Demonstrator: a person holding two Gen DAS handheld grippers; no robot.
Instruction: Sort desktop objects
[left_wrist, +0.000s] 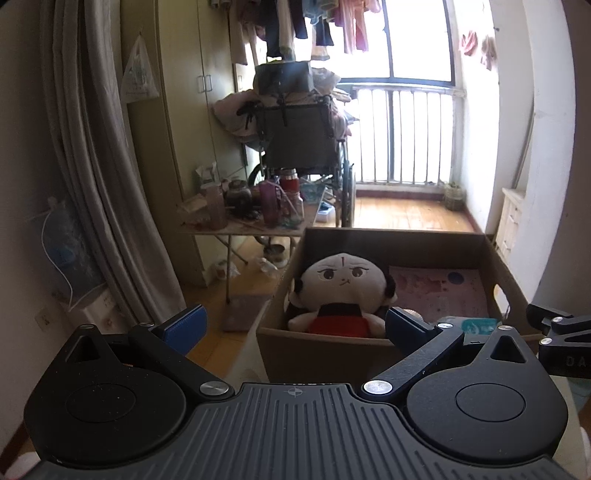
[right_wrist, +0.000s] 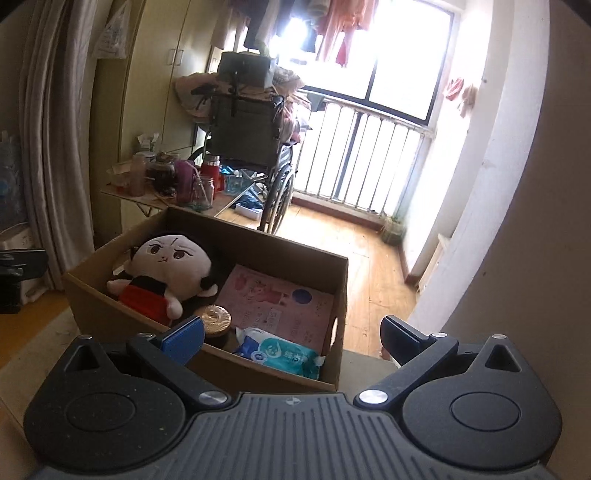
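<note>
right gripper (right_wrist: 291, 334) fingers apart, empty, above near box (right_wrist: 236, 373) wall | left gripper (left_wrist: 295, 326) same | doll (right_wrist: 162, 273), tin (right_wrist: 213, 317), wipes pack (right_wrist: 280, 355), pink book (right_wrist: 280, 301) inside box | risk: low finger may catch wall, tipping box

In the left wrist view, the blue-padded right finger (left_wrist: 400, 325) covers the round copper-coloured tin lid (left_wrist: 412, 313), and the near wall of the brown cardboard box (left_wrist: 317, 350) hides the lower body of the plush doll with a red skirt (left_wrist: 341, 295). The teal-and-white wipes packet (left_wrist: 476, 325) shows only as a sliver; its print is unreadable in both views. The pale tabletop (right_wrist: 33, 332) under the box is mostly cut off.
</note>
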